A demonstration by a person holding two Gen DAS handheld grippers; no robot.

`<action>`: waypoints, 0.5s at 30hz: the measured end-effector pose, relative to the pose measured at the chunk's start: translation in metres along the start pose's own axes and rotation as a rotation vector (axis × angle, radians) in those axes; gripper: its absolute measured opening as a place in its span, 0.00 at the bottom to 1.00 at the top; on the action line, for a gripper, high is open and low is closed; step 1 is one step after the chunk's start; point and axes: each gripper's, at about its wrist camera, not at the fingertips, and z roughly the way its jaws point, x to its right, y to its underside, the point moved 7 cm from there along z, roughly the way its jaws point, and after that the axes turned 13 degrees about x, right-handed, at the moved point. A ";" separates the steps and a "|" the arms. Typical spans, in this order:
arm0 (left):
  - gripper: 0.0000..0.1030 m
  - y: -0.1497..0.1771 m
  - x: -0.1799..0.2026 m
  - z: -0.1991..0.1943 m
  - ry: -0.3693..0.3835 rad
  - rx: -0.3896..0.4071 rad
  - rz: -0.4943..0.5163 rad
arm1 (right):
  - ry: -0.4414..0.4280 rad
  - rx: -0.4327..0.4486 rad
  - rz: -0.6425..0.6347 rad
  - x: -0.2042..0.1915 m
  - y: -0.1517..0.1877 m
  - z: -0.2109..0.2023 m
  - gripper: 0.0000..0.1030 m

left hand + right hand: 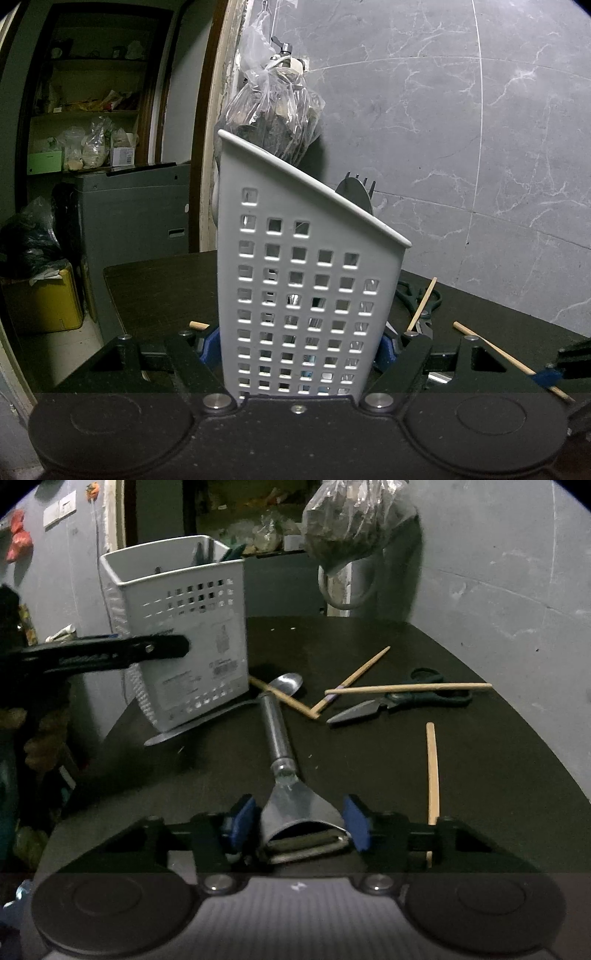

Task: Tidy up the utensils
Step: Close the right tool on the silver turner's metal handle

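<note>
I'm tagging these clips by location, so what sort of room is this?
Probably a home kitchen or utility corner. Utensils and a perforated cutlery caddy sit on a dark table against a grey marble-look wall, and a doorway behind opens onto cluttered pantry shelves.

A clear plastic bag (pixel 271 110) of dark lumps is hanging against the grey marbled wall (pixel 461 129), beside a wooden door frame (pixel 207 140). Through the doorway, shelves (pixel 85 114) are holding packets and bags. A grey bin (pixel 136 214) is standing on the floor below them, with a yellow box (pixel 48 302) sitting near it. A light switch plate (pixel 59 507) is showing on the far wall in the right wrist view, with something red (pixel 18 541) hanging close beside it
</note>
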 end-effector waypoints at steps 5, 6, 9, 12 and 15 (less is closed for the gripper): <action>0.75 0.000 0.000 0.000 0.001 -0.001 0.000 | -0.032 -0.034 -0.032 -0.013 0.007 -0.016 0.54; 0.75 0.000 0.000 0.000 0.002 -0.001 0.000 | -0.044 -0.044 -0.035 -0.015 0.008 -0.019 0.55; 0.75 0.000 0.000 0.000 0.000 0.000 0.000 | -0.092 -0.068 -0.057 -0.023 0.006 -0.026 0.70; 0.75 0.000 0.000 0.000 0.000 -0.001 0.001 | -0.102 -0.027 -0.040 -0.021 -0.010 -0.025 0.73; 0.75 0.000 0.000 0.000 -0.001 -0.002 0.002 | -0.101 0.020 -0.029 -0.019 -0.029 -0.014 0.72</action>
